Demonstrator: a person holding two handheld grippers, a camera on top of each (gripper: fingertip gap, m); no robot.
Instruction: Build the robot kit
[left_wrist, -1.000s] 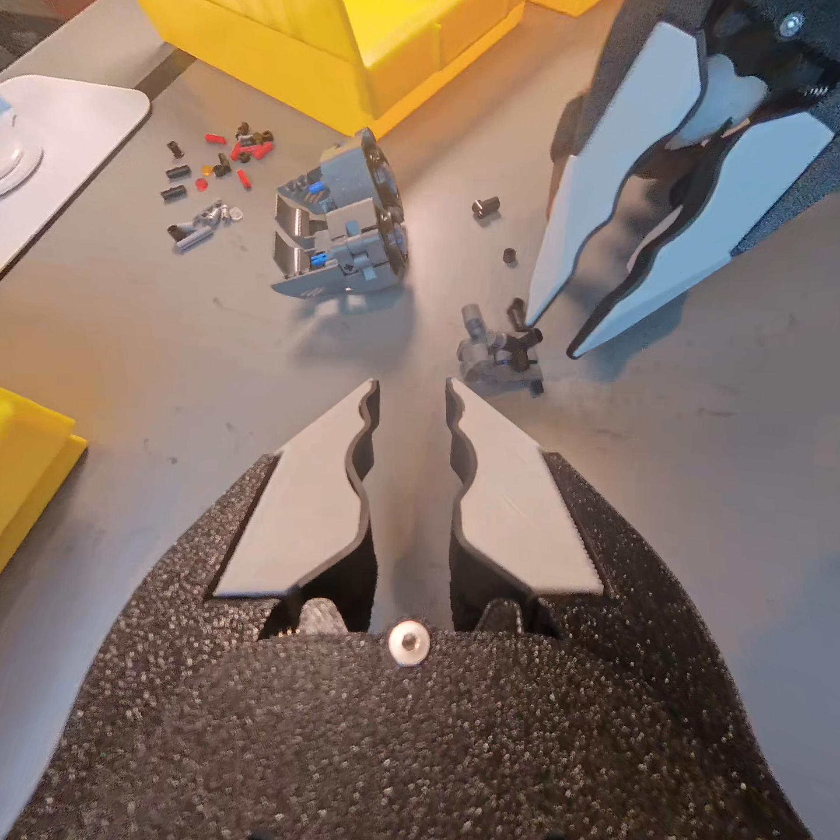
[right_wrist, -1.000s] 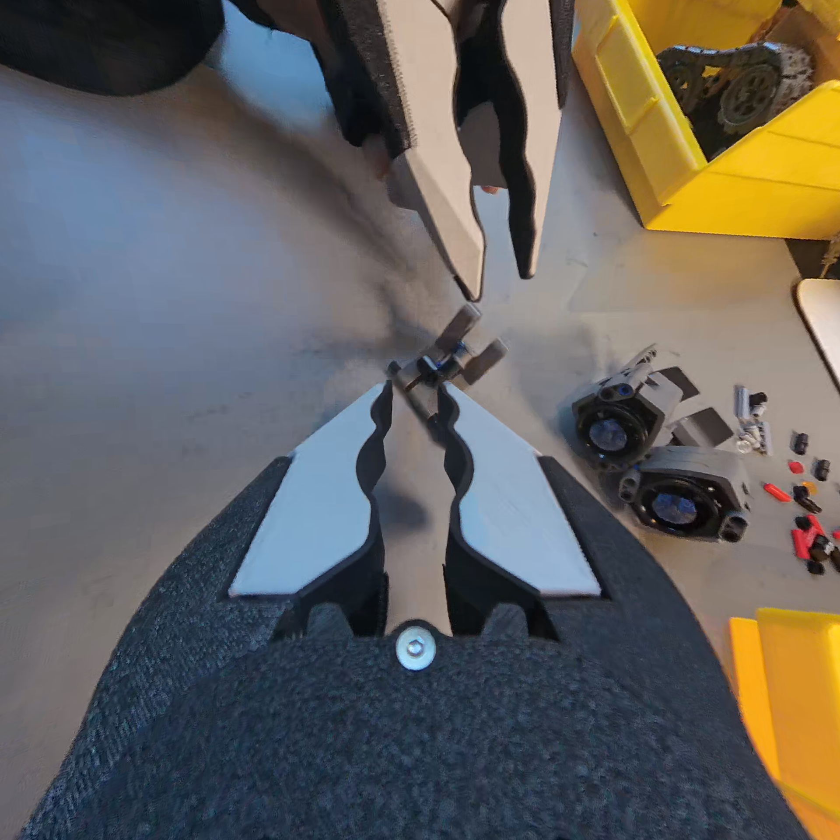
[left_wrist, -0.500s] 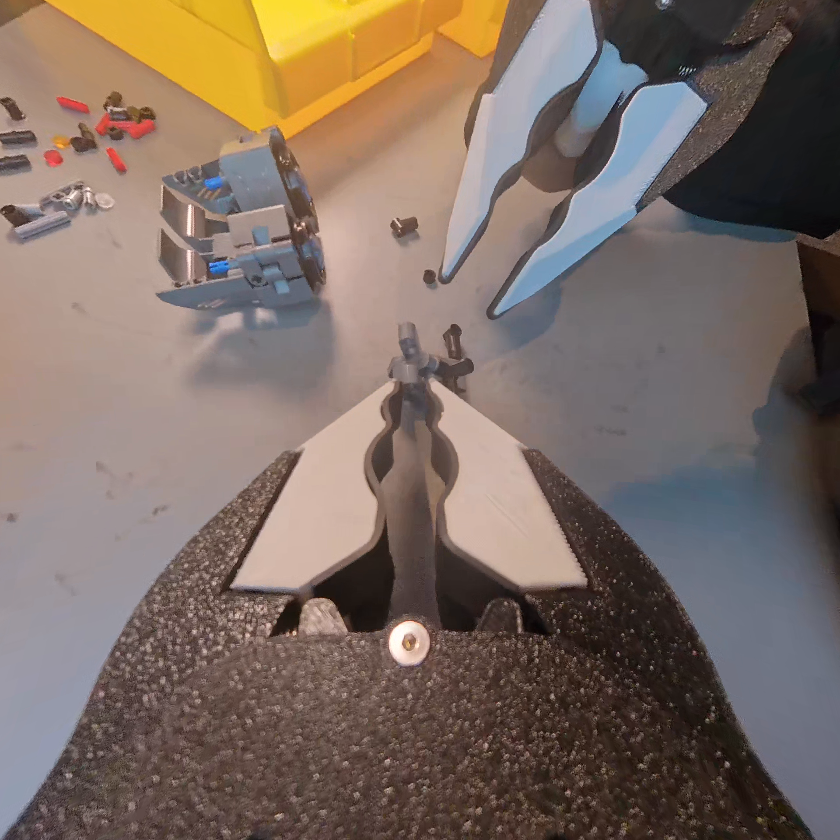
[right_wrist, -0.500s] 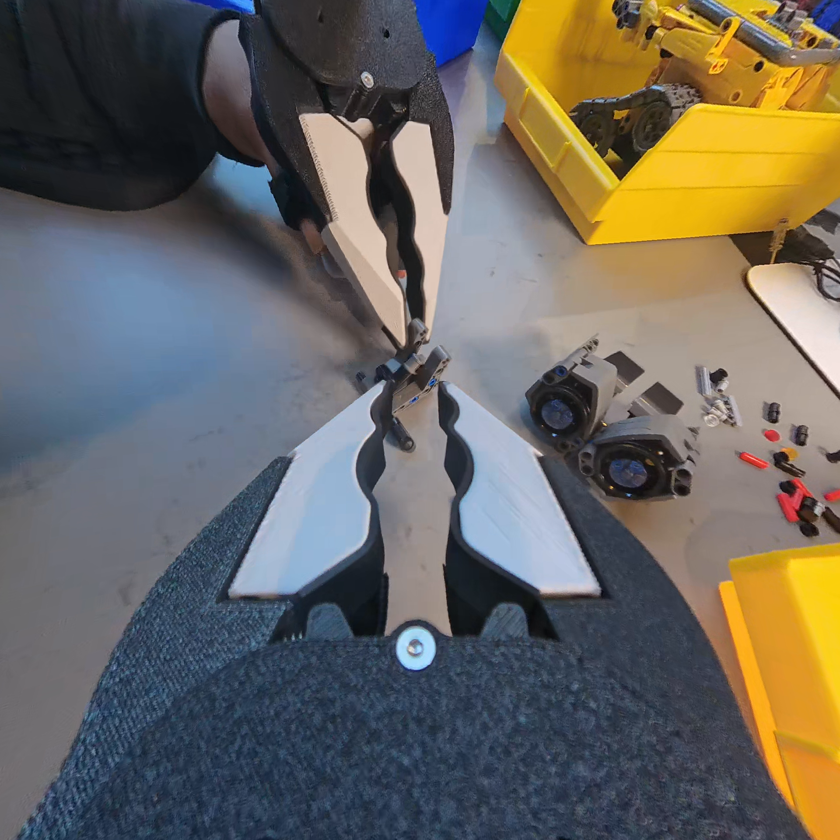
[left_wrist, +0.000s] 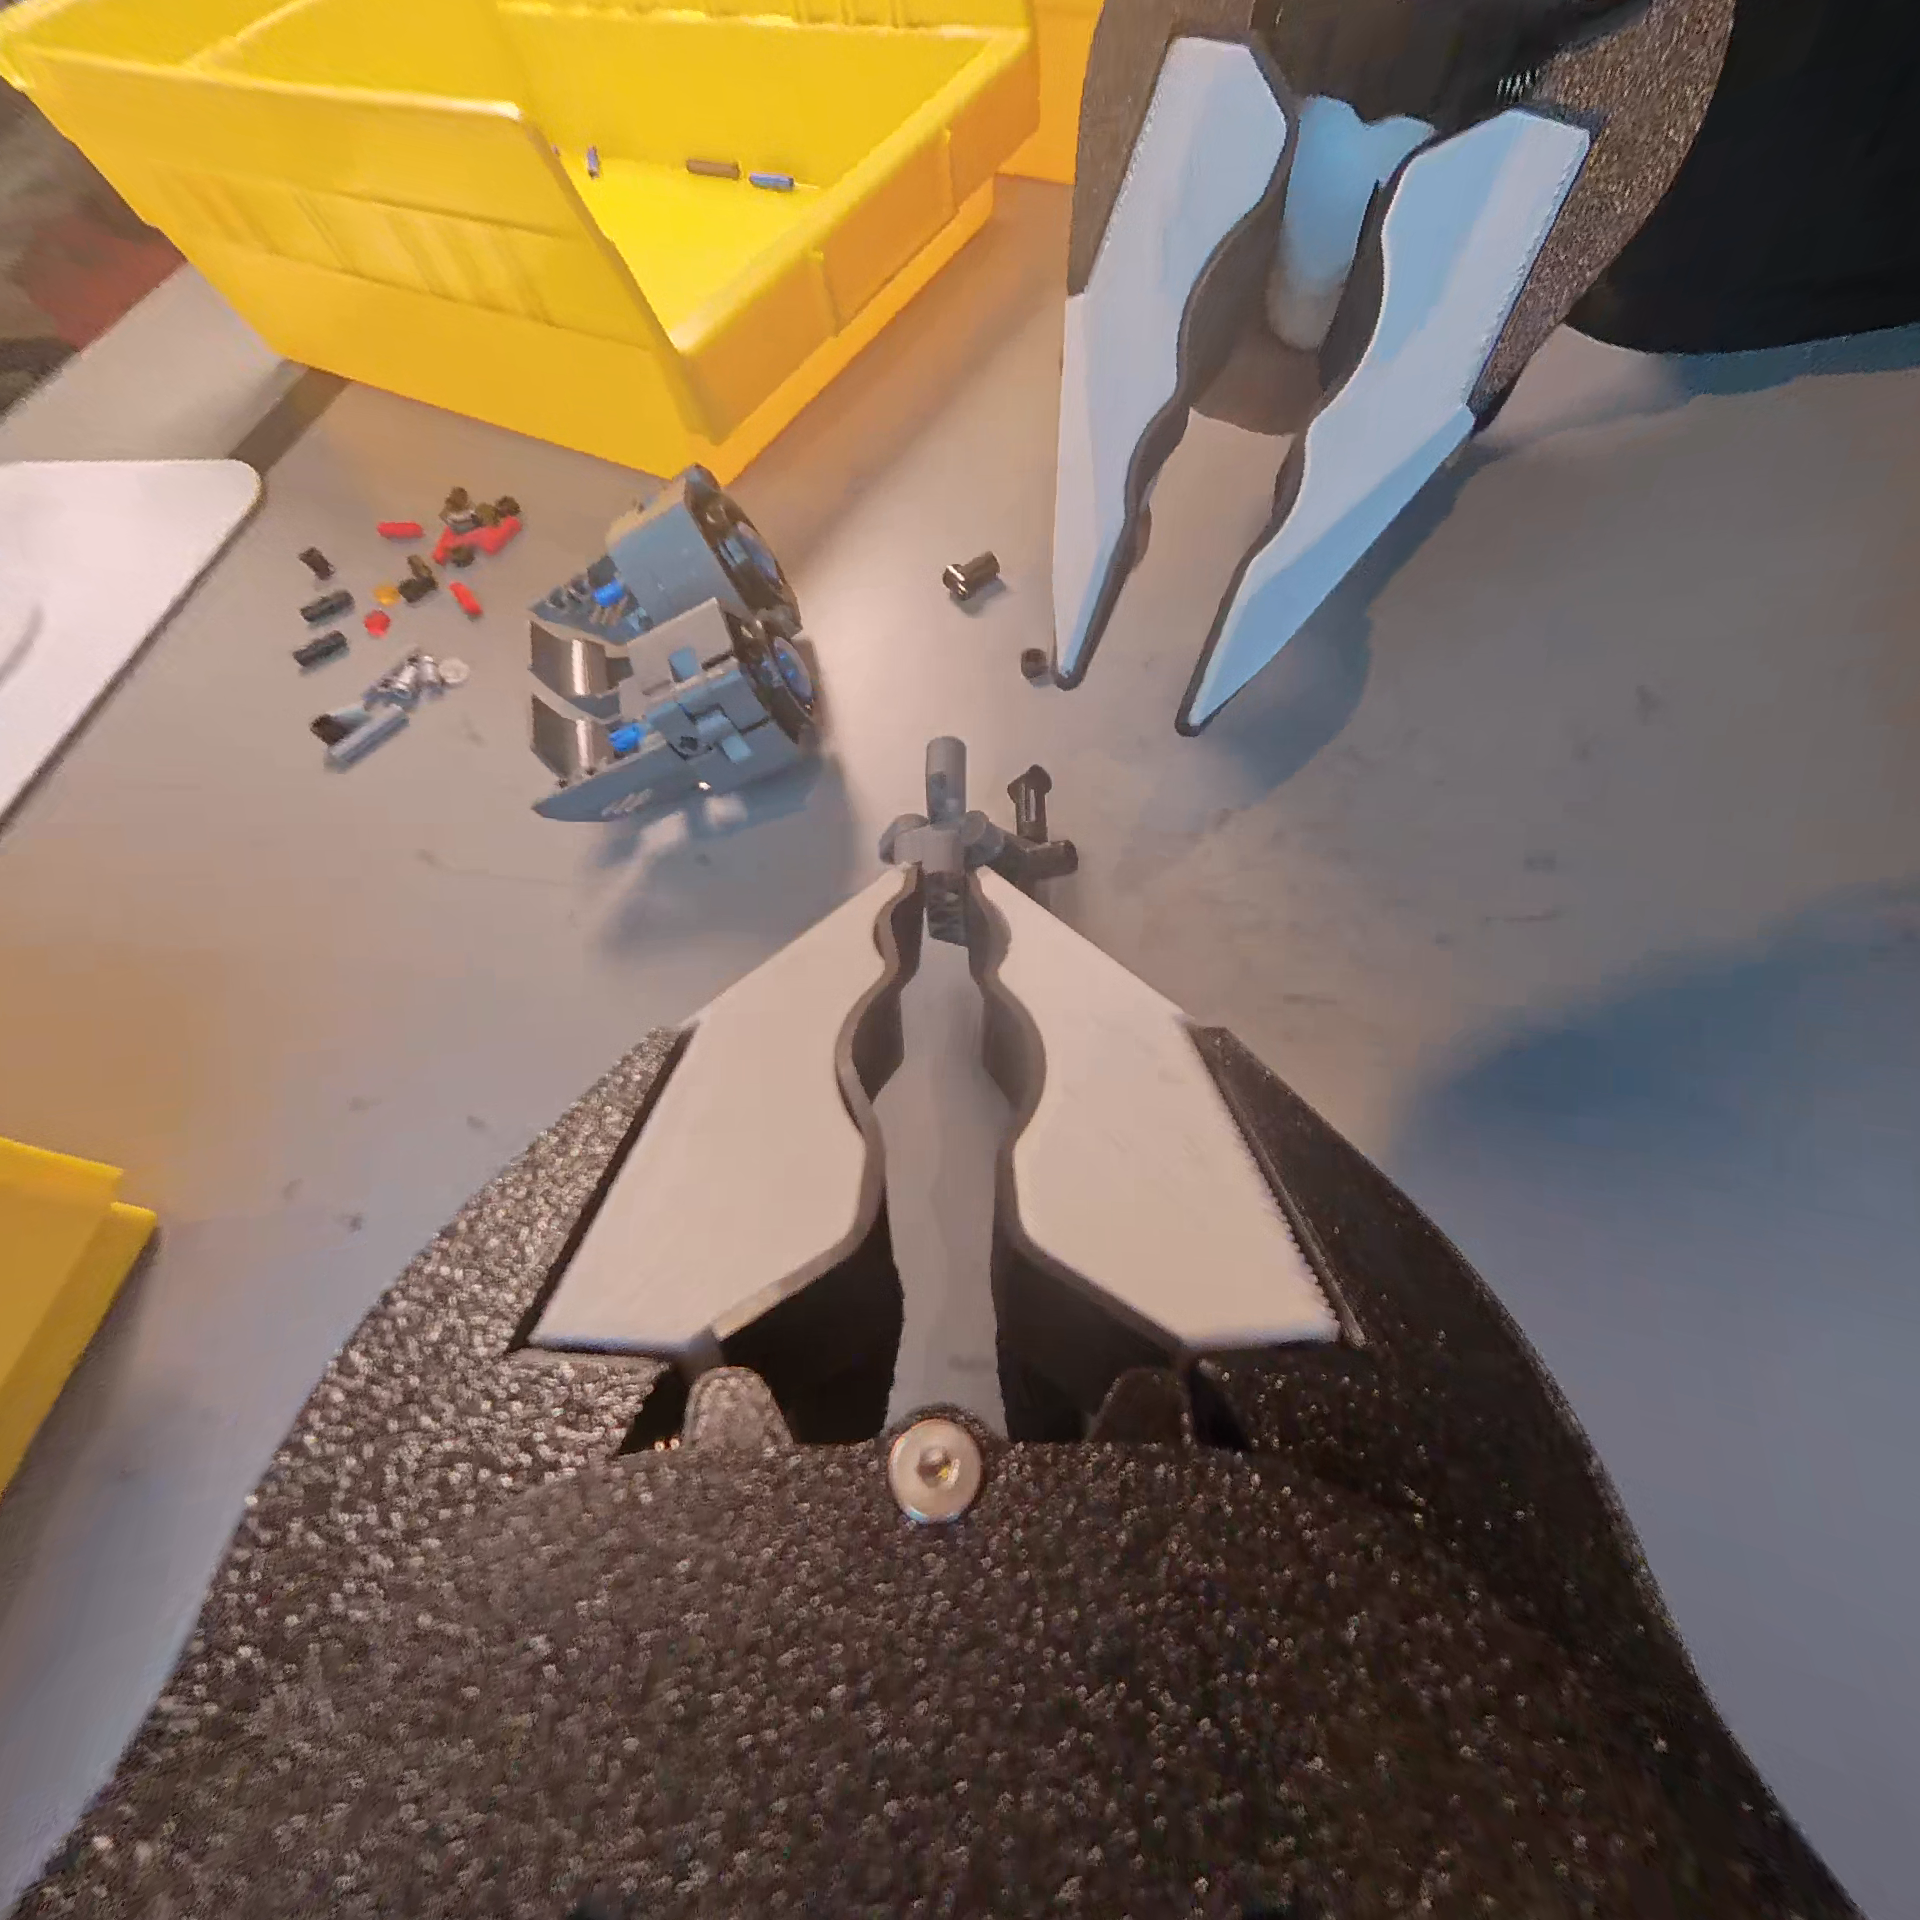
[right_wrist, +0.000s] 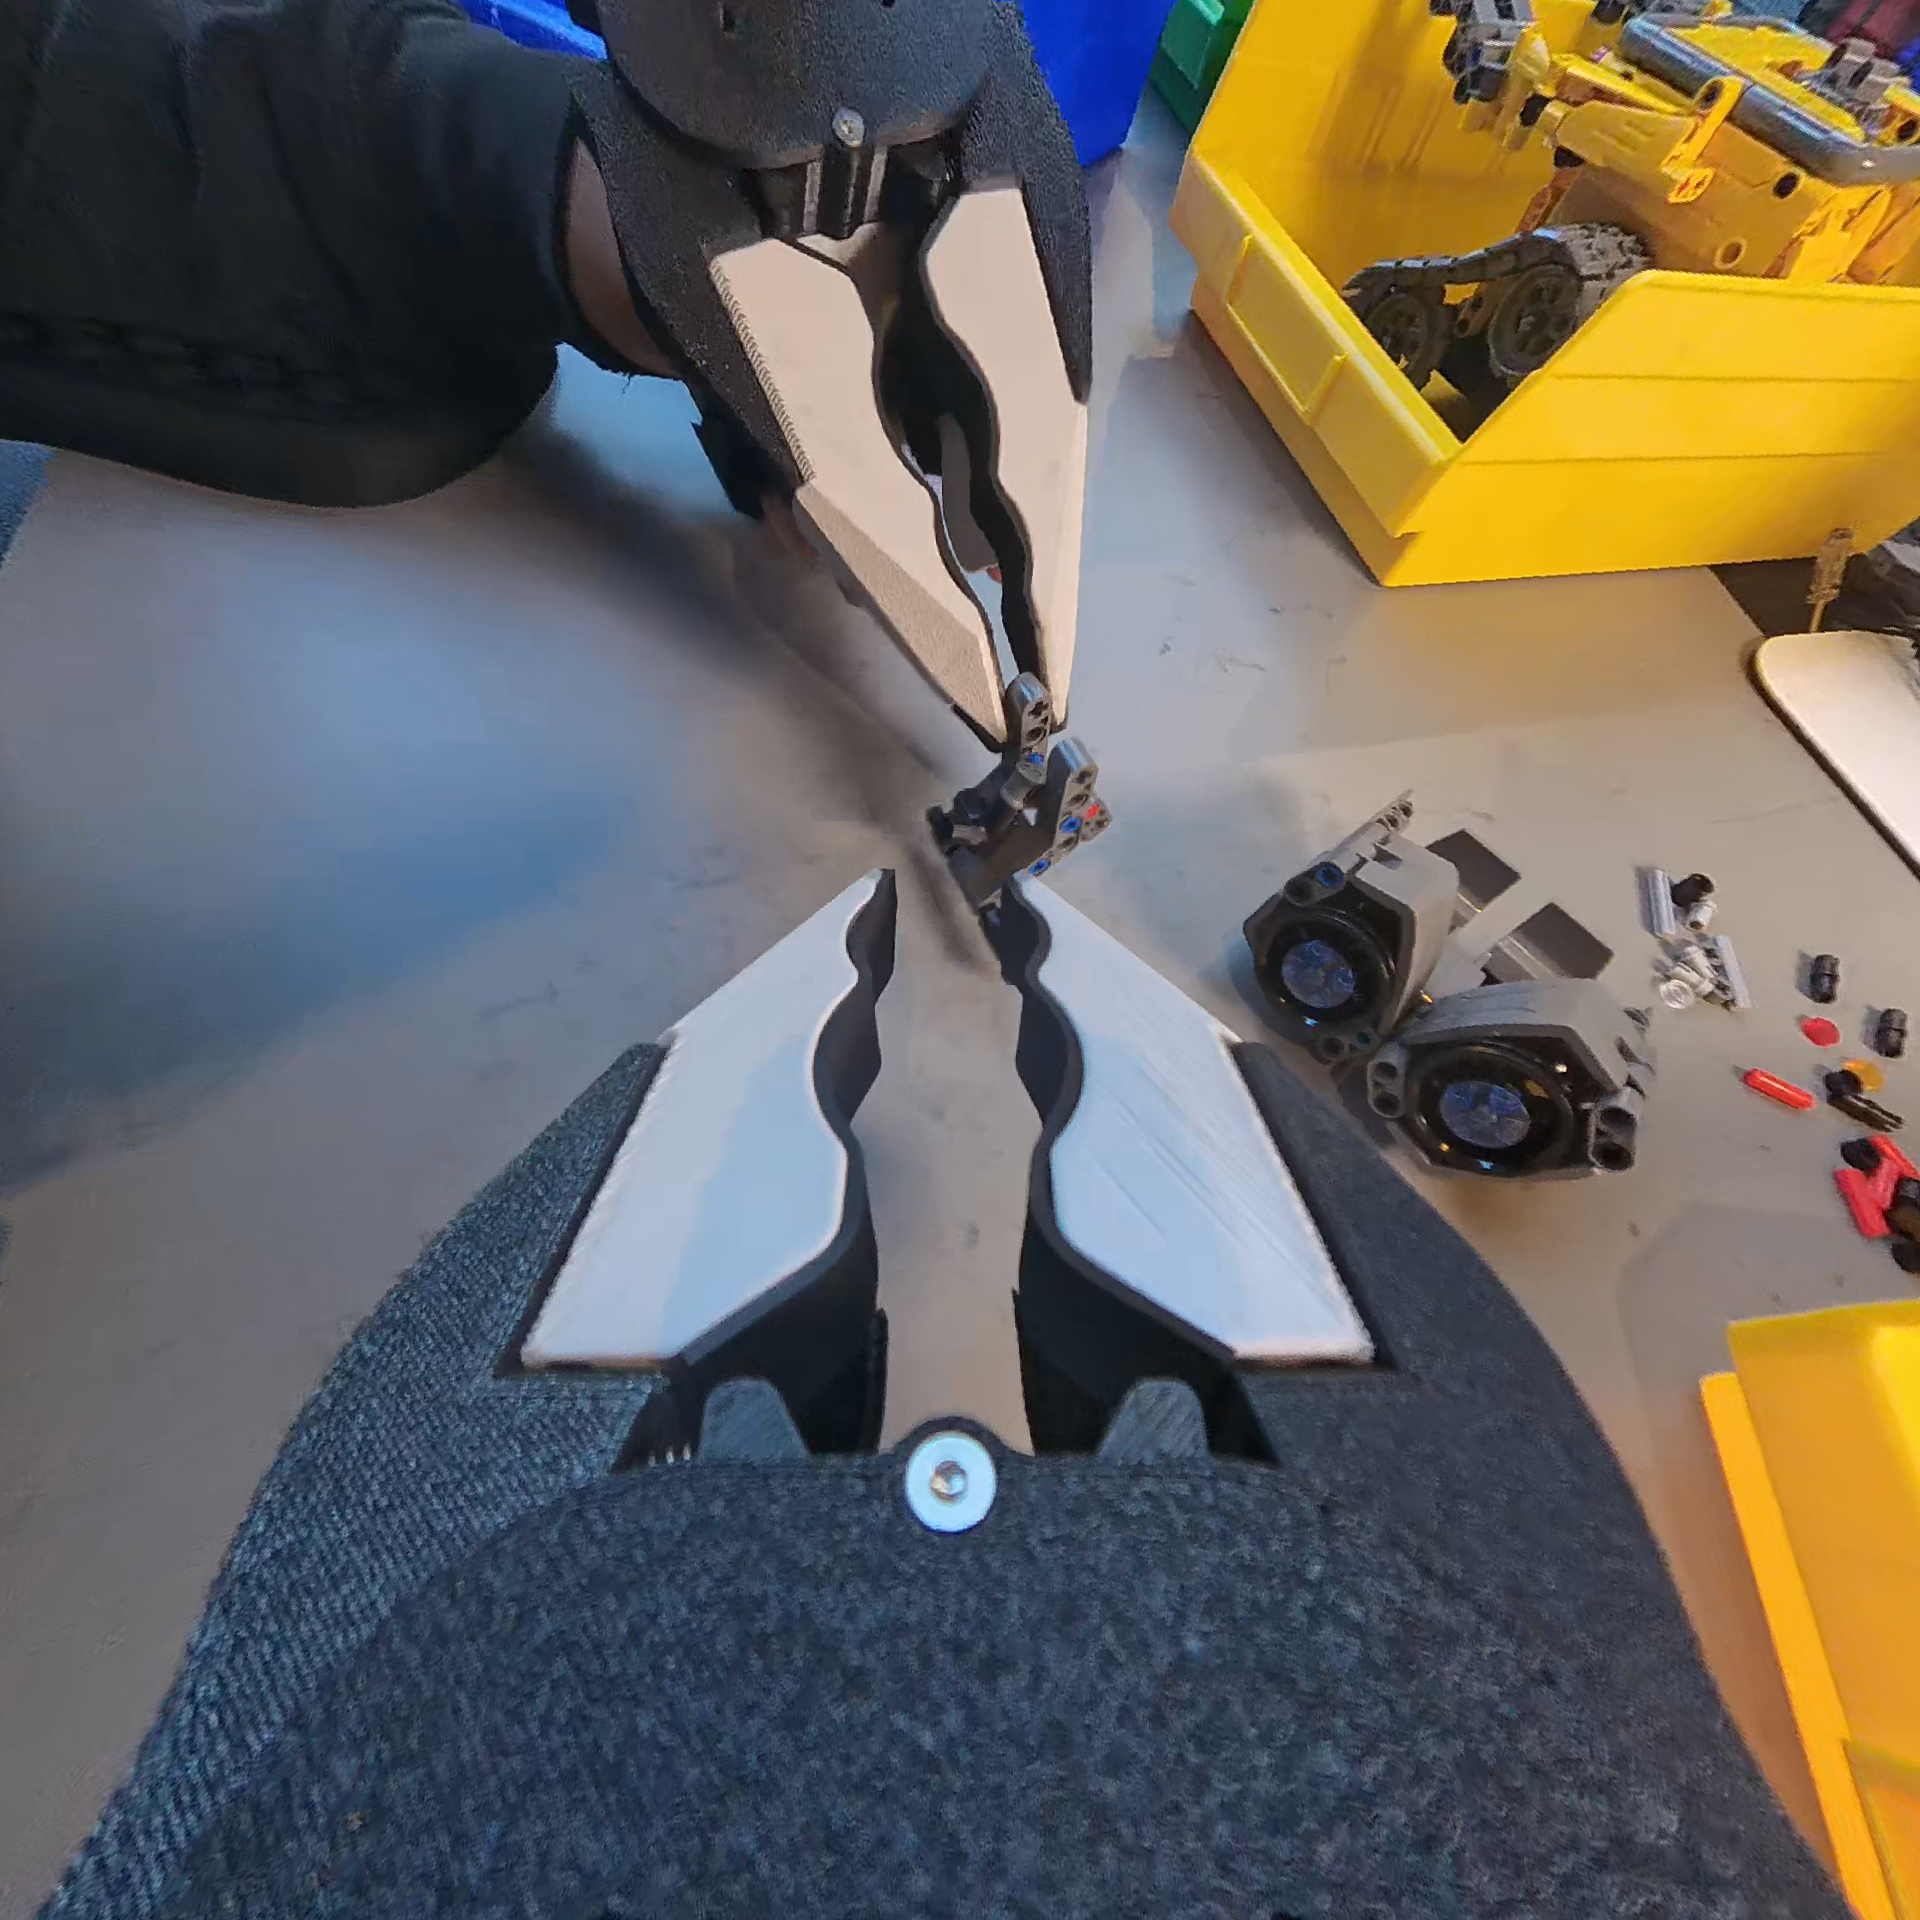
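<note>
Grey brick assembly sits pinched at the tips of the left hand-held gripper, at frame centre; its lower part is hidden between the fingers. It is small, dark grey, with black pins sticking out. In the right wrist view it hangs just beyond the right hand-held gripper, whose jaws stand narrowly apart, holding nothing. Farther off on the tabletop lie two grey motors, loose pins and a yellow bin, cut off at the top.

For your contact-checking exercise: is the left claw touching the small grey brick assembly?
Touching. In the left wrist view the left claw is pinched on the small grey brick assembly; the right wrist view shows its tips clamping it too.
</note>
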